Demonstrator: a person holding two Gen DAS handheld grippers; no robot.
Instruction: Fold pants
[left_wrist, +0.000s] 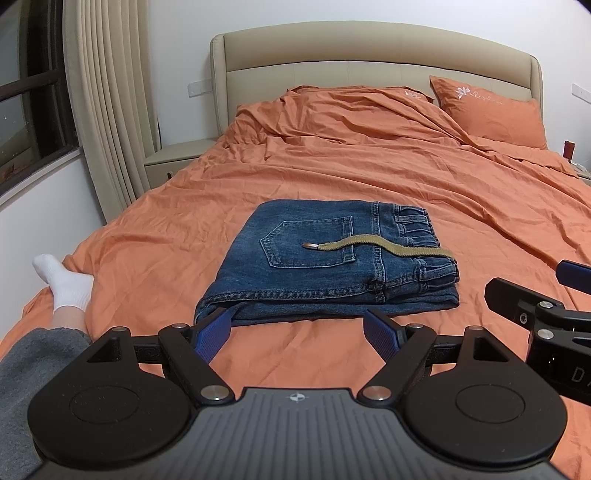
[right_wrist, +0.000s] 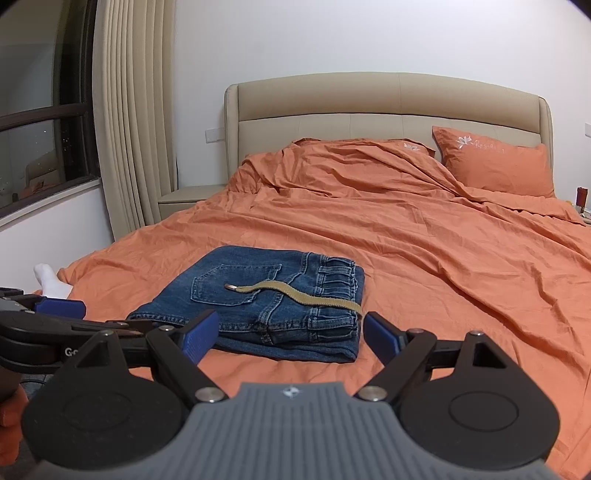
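the left gripper (left_wrist: 297, 330) hangs with its jaws spread wide and holding nothing, just short of the near edge of the folded jeans (left_wrist: 328, 258), and the right gripper (right_wrist: 290, 332) is likewise agape and empty at the bundle's near right corner. the jeans lie as a compact stack near the foot of the orange bed sheet (left_wrist: 369, 166) (the fold looks all but finished). best now to draw both grippers clear without snagging the denim, perhaps tucking the olive drawstring (left_wrist: 376, 247). the bundle's long axis runs left to right, waistband at the right, back pocket facing up.
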